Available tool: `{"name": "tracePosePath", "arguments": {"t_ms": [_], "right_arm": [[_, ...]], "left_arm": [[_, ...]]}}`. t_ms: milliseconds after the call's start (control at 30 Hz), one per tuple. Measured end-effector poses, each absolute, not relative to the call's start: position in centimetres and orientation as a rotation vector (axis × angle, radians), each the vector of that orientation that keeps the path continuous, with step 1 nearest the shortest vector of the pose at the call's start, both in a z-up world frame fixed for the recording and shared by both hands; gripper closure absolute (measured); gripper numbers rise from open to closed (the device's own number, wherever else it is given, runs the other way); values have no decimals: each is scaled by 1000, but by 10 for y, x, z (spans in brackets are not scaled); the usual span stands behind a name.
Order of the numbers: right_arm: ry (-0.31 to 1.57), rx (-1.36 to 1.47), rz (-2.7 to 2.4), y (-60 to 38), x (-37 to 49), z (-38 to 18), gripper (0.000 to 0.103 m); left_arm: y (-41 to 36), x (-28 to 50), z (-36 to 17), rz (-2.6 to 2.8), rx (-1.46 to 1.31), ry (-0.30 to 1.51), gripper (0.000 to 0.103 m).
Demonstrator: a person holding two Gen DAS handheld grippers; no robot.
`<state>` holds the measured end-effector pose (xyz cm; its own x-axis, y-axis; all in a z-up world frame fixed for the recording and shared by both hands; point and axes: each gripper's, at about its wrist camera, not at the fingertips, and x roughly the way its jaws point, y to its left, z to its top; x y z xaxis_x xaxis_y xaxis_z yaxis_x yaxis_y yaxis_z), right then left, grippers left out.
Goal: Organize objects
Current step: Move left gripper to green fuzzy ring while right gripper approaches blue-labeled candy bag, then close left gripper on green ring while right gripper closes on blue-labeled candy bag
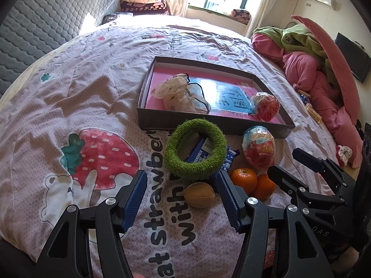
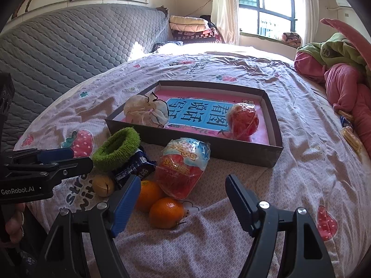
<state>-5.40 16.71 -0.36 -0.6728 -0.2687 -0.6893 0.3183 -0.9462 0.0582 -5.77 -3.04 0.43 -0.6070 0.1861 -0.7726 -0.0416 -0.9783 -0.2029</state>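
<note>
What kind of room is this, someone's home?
Most likely a bedroom in a home. The things lie on a bed spread with a strawberry-print sheet, a quilted grey headboard stands behind it, and folded blankets are stacked by the curtained window.

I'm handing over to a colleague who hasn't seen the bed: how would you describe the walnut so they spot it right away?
Start at the shallow cardboard box on the strawberry-print bedsheet; loose items cluster in front of its near wall. Closest to the camera, below the green fuzzy ring, lies the walnut, between the open left gripper fingers. It is the only dull tan, seamed piece, left of two glossy oranges.
</note>
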Motion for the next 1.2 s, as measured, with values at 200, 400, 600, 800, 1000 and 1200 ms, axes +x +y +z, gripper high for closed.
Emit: {"name": "tracePosePath", "arguments": {"t_ms": [200,400,600,800,1000,1200], "right_arm": [[78,1073,-2615,169,-57,-5,28],[78,1078,-2616,168,-57,-7,28],[63,1071,-2627,168,-59,-7,28],[60,1085,-2623,167,-64,-10,28],[53,1096,-2614,164,-70,-14,28],[26,1106,-2608,162,-76,-17,28]], "left_arm": [[-32,-60,3,2694,-1329,-267,39],[-34,-65,3,2695,-1327,-280,39],[-34,-75,4,2708,-1310,-282,39],[-40,-87,-2,2710,-1325,-306,39],[-44,-98,-8,2706,-1328,-327,39],[-43,-108,-16,2694,-1336,-328,39]]}}
